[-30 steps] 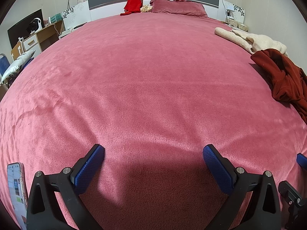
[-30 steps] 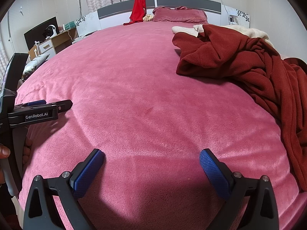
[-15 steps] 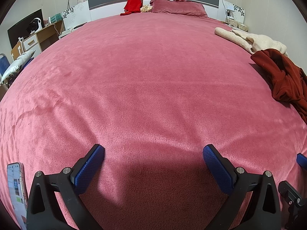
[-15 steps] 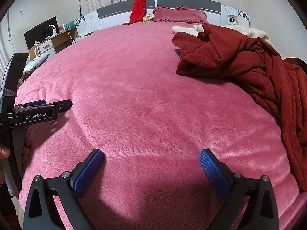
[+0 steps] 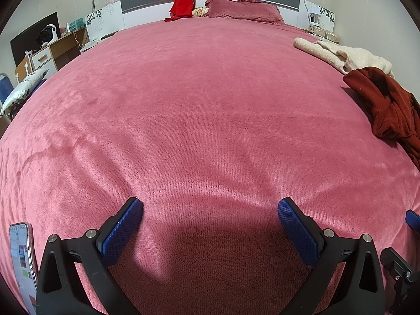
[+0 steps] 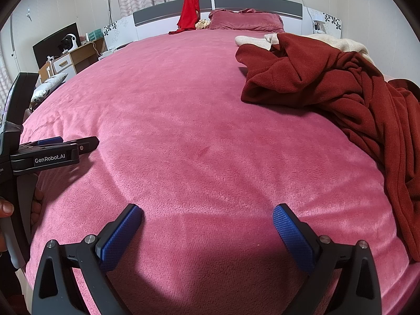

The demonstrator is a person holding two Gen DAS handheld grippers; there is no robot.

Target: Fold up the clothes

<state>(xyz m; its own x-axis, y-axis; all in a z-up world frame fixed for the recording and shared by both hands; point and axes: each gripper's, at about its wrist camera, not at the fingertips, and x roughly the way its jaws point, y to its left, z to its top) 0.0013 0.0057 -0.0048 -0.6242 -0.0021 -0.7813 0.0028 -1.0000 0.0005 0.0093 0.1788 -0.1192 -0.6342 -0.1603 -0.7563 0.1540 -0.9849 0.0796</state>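
A crumpled dark red garment (image 6: 341, 97) lies on the right side of the pink bed (image 6: 183, 105); in the left wrist view the dark red garment (image 5: 391, 107) shows at the far right edge. A cream garment (image 5: 349, 55) lies just behind it. My left gripper (image 5: 210, 215) hovers open over bare bedspread near the front edge, nothing between its blue pads. My right gripper (image 6: 207, 218) is open too, well short of the red garment. In the right wrist view the left gripper (image 6: 52, 152) appears from the side at the left, held by a hand (image 6: 6, 207).
A bright red cloth (image 5: 183, 0) hangs over the headboard beside a pink pillow (image 5: 244, 9). A desk with drawers (image 5: 52, 52) stands left of the bed, a nightstand (image 5: 323, 31) at the right. A phone (image 5: 22, 260) is mounted on the left gripper.
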